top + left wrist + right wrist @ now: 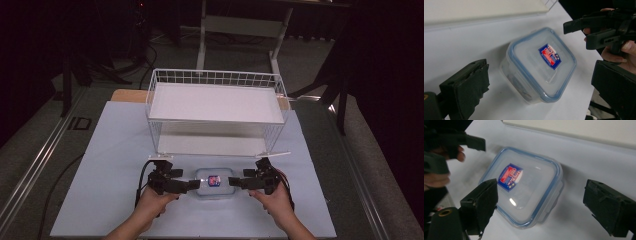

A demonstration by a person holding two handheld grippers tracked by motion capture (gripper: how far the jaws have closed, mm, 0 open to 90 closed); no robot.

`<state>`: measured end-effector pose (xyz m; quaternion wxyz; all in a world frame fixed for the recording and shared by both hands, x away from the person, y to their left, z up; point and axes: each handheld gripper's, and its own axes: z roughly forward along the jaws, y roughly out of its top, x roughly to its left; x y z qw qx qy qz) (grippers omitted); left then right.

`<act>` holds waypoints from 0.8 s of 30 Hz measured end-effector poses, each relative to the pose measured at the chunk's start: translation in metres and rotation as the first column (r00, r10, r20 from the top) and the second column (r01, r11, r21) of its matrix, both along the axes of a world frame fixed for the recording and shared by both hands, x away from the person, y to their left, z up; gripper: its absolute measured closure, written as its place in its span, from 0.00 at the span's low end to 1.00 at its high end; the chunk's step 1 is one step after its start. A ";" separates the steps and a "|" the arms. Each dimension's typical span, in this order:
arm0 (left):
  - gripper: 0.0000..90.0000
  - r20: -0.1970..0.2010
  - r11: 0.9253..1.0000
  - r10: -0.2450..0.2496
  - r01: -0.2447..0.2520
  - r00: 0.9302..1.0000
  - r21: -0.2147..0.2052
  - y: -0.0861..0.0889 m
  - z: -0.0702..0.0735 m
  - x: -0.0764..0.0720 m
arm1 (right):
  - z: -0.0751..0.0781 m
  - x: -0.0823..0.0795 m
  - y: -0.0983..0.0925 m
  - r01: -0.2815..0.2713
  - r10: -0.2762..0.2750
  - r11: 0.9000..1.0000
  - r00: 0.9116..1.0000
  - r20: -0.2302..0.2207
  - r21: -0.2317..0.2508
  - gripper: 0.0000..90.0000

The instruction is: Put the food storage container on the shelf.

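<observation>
Dark room, black curtains behind, a second frame of furniture legs at the back. In the lit patch stands a desk [100,200] covered in pale sheet. A white wire basket rack [216,107] with two white shelves sits at the far half of it, open side toward the person.

Just in front of the rack, at the near middle of the desk, lies a small clear plastic box [214,182] with a blue-edged snap lid and a red-and-blue sticker [549,56] on top. Lid is on and looks seated all round. Box rests flat, touching nothing else.

The person stands at the near edge, one hand-held gripper in each hand, aimed inward from either side. Left hand-held gripper [194,185] reaches in from the box's left end, right hand-held gripper [233,182] from its right end; tips are just beside the box, and I cannot tell if they touch it. Each one's jaws stand wide, holding nothing. In the left gripper view the box lies between and beyond the pads, nearer the centre; the same holds in the right gripper view, with the near pad over the lid's corner.

My reading: the symmetric approach suits a two-sided lift, probably up to a rack shelf. The box sits centred to be reached equally by both.
</observation>
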<state>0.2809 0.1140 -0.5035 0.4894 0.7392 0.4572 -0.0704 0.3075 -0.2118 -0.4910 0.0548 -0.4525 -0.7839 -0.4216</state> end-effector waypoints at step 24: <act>0.45 -0.302 0.997 0.007 -0.028 0.953 -0.066 -0.014 -0.032 0.018 | -0.035 0.015 0.001 0.063 -0.012 0.990 0.929 -0.370 0.127 0.46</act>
